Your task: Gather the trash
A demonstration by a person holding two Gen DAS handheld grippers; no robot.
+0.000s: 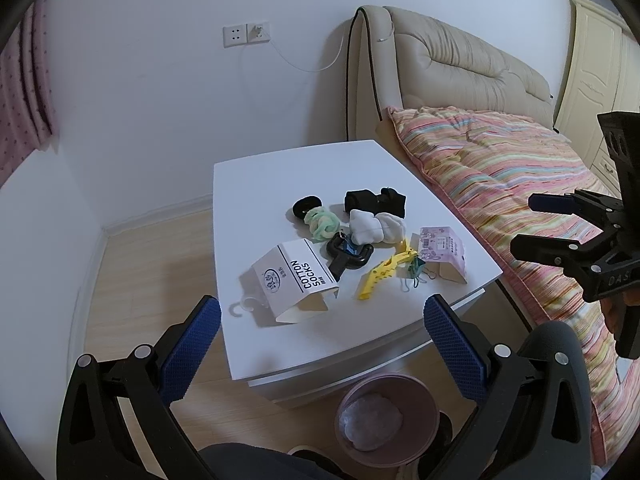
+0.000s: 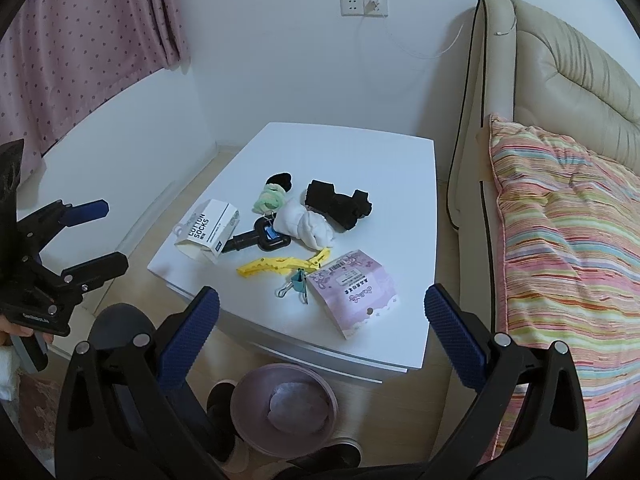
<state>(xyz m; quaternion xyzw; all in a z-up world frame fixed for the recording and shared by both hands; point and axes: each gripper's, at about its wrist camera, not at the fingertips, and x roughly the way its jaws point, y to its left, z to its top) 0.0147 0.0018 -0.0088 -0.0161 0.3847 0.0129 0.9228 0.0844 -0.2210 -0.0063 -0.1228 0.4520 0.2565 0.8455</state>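
Note:
A white "COTTON SOCKS" cardboard sleeve (image 1: 294,280) (image 2: 211,232) lies at the near left of the white nightstand (image 1: 260,184) (image 2: 392,168). A pink paper package (image 1: 443,252) (image 2: 354,290) lies at its near right. A pink trash bin (image 1: 386,418) (image 2: 285,408) with a crumpled liner stands on the floor in front of the nightstand. My left gripper (image 1: 322,344) (image 2: 102,236) is open and empty, held above the near edge. My right gripper (image 2: 322,344) (image 1: 536,224) is open and empty, held to the right, over the bed side.
Also on the nightstand: a black hair tie (image 1: 307,205), a green scrunchie (image 1: 322,226), black socks (image 1: 374,200), white socks (image 1: 376,229), a black handled tool (image 1: 348,256), a yellow clip (image 1: 384,272) and binder clips (image 1: 416,270). A bed with a striped quilt (image 1: 500,176) flanks the right.

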